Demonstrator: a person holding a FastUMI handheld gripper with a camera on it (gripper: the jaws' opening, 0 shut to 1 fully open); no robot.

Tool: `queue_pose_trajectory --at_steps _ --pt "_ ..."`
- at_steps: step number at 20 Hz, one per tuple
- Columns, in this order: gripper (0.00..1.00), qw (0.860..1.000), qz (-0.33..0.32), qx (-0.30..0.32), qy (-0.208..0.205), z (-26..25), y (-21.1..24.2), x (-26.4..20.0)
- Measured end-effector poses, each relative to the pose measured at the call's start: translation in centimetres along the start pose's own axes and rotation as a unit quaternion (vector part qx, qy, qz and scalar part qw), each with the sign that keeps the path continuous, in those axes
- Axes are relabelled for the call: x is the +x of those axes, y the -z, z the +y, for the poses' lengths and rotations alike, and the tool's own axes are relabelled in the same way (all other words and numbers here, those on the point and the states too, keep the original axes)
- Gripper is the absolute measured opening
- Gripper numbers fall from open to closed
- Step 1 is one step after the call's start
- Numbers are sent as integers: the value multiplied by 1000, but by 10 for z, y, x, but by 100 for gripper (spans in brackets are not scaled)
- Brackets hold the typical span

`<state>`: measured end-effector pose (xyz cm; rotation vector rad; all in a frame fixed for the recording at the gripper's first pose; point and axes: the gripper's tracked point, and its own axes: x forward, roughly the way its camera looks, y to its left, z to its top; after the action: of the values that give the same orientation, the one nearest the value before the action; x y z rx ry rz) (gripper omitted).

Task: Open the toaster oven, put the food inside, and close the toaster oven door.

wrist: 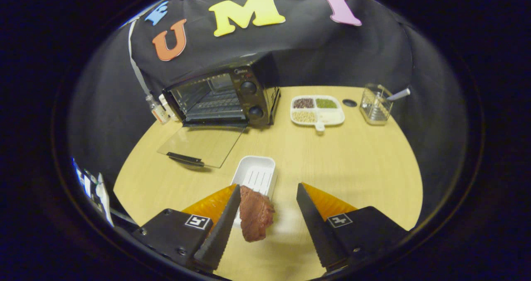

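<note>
The jaws (pixel 268 190) stand wide apart, released, with a clear gap on the far side of the food. A reddish-brown slab of meat (pixel 256 213) sits between the two fingers, pressed up against the inner face of the left finger (pixel 226 221) and well clear of the right finger (pixel 312 223), so only one finger touches it; whether it rests on the surface or hangs against that finger cannot be told. Just beyond the meat, ahead of the fingertips, lies a white rectangular tray (pixel 256 174) with a ribbed floor, partly hidden behind the meat. The wooden surface (pixel 352 169) carries everything else. Farther off, beyond the tray and toward the left finger's side, the black toaster oven (pixel 226 96) stands with its glass door (pixel 201 145) dropped flat open onto the surface, its dark handle (pixel 185 159) nearest the gripper and the wire rack visible inside; two round knobs sit on its right front panel. A small bottle (pixel 157 110) stands just beside the oven's left side. To the right of the oven lies a white divided plate (pixel 317 110) holding beans and grains in separate compartments, and farther right a clear holder (pixel 375 104) with a utensil handle sticking out.
</note>
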<state>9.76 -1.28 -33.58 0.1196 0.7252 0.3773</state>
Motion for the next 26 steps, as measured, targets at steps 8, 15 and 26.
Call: queue_pose_trajectory --at_steps 8,15,26 --pt "31 980 66 158 -103 10 32 15" --pt "14 972 60 183 -136 18 6 -9" --pt "12 950 -52 246 -184 154 -90 17"
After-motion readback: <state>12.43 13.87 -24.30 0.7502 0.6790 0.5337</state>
